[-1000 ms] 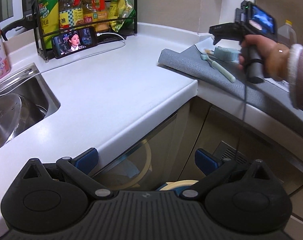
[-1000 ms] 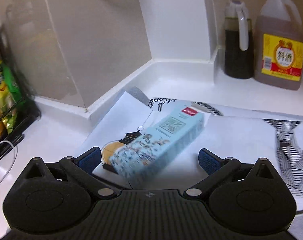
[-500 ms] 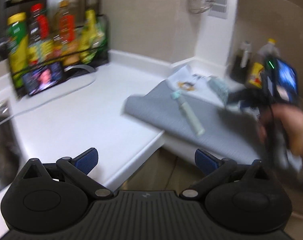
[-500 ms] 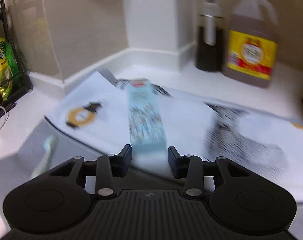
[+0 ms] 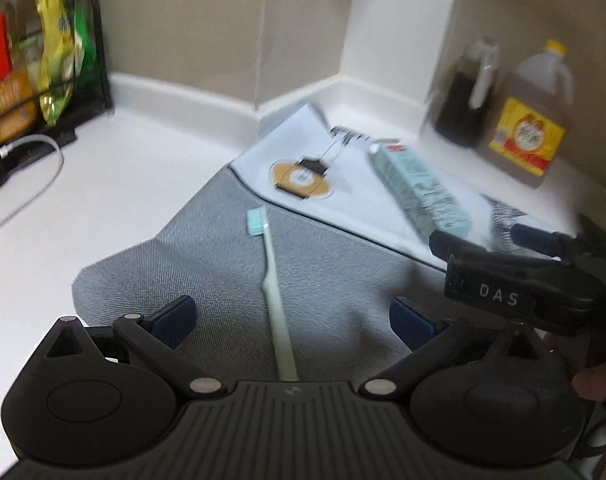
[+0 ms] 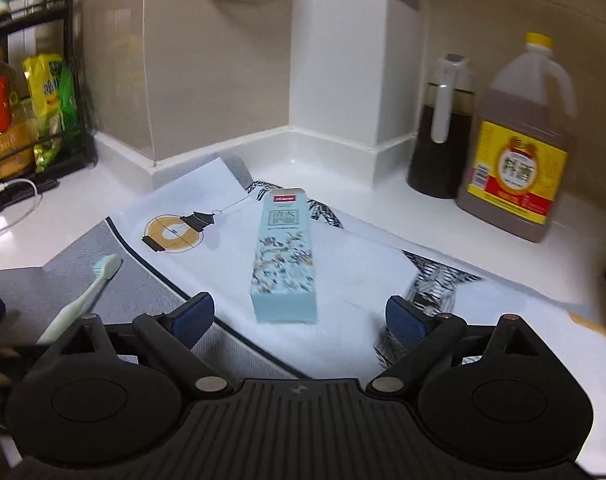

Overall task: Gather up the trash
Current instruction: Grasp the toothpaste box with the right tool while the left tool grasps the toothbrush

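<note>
White kitchen bench (image 6: 103,196) runs into a tiled corner, and on it a grey mat (image 5: 207,280) carries the likely trash. Nearest, the left hand-held gripper (image 5: 291,316) stands wide with nothing pressed, the handle end of a pale green toothbrush (image 5: 269,276) lying on the mat between its jaws; a good pick, I judge, means lowering until the pads flank the thin handle and closing square across it so it does not roll away. Beside it, the right hand-held gripper (image 6: 299,316) has its jaws opening, already wide, with the near end of a light blue carton (image 6: 285,256) just ahead of them and untouched. That carton lies flat on printed paper sheets (image 6: 207,204) overlapping the mat, so the pads should close on the box's long sides without catching the paper, which would probably slide. Farther back stand a dark sauce bottle (image 6: 439,136) and a large jug with a yellow label (image 6: 515,168), well apart from the carton, and a black rack of bottles and packets (image 6: 31,112) at far left; these look like keepers to steer clear of.
</note>
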The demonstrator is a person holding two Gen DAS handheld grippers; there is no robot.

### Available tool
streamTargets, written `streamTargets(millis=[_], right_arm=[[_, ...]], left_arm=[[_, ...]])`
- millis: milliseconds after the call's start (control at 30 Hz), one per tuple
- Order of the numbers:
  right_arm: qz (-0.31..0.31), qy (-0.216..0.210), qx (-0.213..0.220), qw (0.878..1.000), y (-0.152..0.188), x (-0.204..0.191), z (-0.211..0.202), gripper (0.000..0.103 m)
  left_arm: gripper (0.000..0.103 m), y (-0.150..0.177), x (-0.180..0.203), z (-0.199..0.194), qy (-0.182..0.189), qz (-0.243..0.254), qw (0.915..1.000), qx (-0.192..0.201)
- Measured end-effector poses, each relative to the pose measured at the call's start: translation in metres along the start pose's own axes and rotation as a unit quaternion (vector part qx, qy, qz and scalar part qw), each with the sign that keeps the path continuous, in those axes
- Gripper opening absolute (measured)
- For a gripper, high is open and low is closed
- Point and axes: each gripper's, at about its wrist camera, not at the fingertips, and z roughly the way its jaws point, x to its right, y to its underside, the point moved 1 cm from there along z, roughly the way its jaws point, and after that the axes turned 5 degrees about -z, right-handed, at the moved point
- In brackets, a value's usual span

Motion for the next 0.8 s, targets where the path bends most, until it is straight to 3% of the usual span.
streamTargets(millis=[367, 433, 500, 533, 567, 800], right_arm=[[0.012, 0.007, -0.045, 0.999, -0.009, -0.010, 0.057, 0.095], [0.010, 0.005, -0.042, 0.999, -0.010, -0.010, 0.058, 0.087], [0.004, 0.003, -0.030, 1.000, -0.011, -0.012, 0.051, 0.041], [-0.002, 0.006, -0.027, 1.000, -0.011, -0.013, 0.047, 0.041], [-0.007, 0.007, -0.024, 1.000, -0.010, -0.014, 0.044, 0.041], [0.017, 0.000, 0.001, 1.000, -0.001, -0.007, 0.015, 0.041]], left_arm=[[0.101, -0.005, 0.006, 0.040, -0.030, 0.071, 0.9968, -0.022], [0.088, -0.006, 0.006, 0.037, -0.018, 0.067, 0.9973, -0.024], [0.046, -0.007, 0.007, 0.029, -0.007, 0.066, 0.9975, -0.026], [0.037, -0.006, 0.007, 0.026, -0.004, 0.067, 0.9973, -0.027], [0.016, -0.006, 0.008, 0.024, -0.003, 0.070, 0.9972, -0.028], [0.010, 0.006, 0.014, 0.008, 0.002, 0.084, 0.9964, -0.011]])
